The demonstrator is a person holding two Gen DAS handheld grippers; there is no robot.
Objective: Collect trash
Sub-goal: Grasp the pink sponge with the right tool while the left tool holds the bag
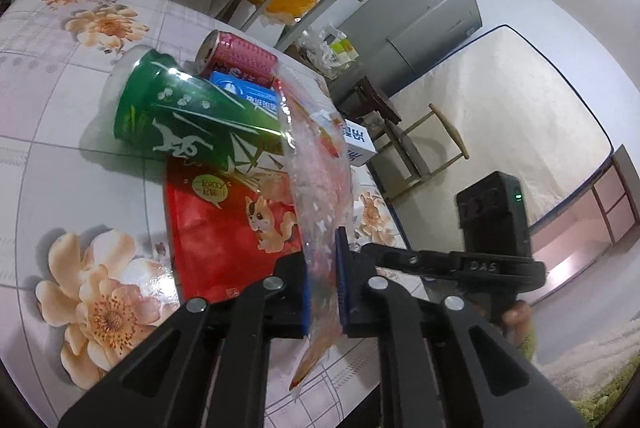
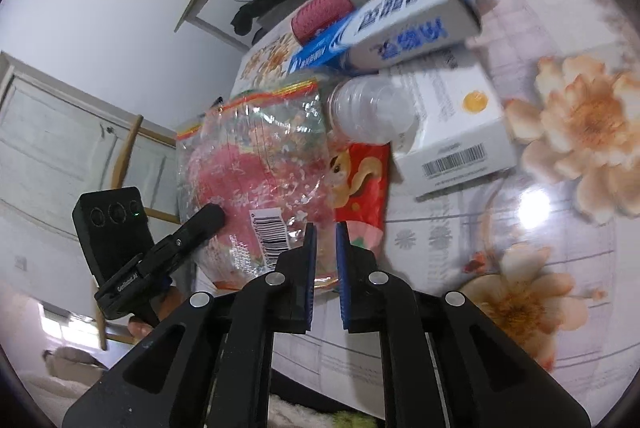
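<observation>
Left gripper: jaws pinching the edge of the clear plastic bag.
Right gripper: jaws drawn close, a narrow gap between them; whether they nip the bag's lower edge cannot be told.
Clear plastic bag: lifted off the floral tabletop, long axis running away from the left jaws toward the trash.
Green cup: on its side, rim toward the bag.
Red can: lying behind the cup.
Red snack packet: flat under the cup.
</observation>
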